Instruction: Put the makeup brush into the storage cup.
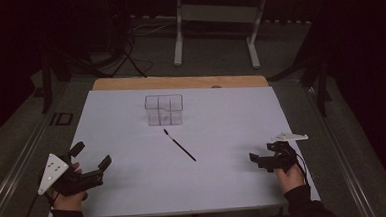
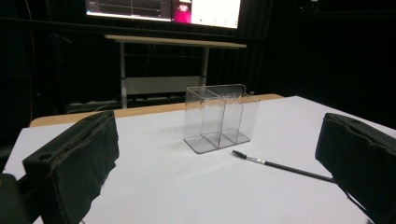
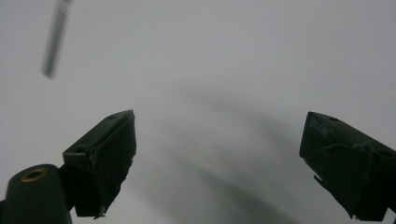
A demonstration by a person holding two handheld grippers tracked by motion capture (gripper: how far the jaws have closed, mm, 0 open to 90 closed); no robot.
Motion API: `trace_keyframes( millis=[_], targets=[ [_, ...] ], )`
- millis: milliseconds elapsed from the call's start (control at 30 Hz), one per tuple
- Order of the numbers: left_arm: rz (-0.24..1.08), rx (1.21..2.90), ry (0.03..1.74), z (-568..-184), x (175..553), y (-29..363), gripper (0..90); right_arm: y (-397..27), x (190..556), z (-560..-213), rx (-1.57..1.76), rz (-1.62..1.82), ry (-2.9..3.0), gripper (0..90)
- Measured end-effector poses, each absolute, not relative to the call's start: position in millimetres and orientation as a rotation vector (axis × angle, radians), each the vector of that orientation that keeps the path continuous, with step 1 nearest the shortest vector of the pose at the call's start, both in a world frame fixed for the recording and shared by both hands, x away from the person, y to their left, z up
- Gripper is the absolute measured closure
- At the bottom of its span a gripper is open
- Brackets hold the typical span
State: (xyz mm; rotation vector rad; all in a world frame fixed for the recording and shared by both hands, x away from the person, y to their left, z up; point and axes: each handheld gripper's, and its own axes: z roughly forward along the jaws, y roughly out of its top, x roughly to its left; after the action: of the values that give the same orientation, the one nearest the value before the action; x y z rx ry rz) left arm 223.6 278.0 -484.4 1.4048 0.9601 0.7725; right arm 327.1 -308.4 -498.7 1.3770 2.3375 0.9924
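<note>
My left gripper (image 1: 90, 157) rested at the near left of the white surface (image 1: 225, 187), jaws spread and empty; my right gripper (image 1: 262, 155) sat at the near right, jaws also wide apart. A clear divided organizer (image 1: 164, 110) stood farther back, nothing blocking it. The black brush (image 1: 179, 145) lay flat between my grippers, well apart from both, its long axis diagonal, what seemed the bristle end toward the organizer.

I see a thin black brush (image 1: 179, 145) lying flat on the white sheet, bristle end toward a clear organizer (image 1: 164, 110) that stands upright just beyond it, with empty compartments. The two are near but apart.
</note>
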Motion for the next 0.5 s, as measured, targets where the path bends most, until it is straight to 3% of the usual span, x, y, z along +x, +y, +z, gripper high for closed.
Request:
trace_keyframes(
  millis=[500],
  targets=[
    [0.770, 1.394, 0.972, -484, 224, 280, 0.3, -284, 327, -491, 1.291, 0.373, 2.824, 12.6]
  ],
)
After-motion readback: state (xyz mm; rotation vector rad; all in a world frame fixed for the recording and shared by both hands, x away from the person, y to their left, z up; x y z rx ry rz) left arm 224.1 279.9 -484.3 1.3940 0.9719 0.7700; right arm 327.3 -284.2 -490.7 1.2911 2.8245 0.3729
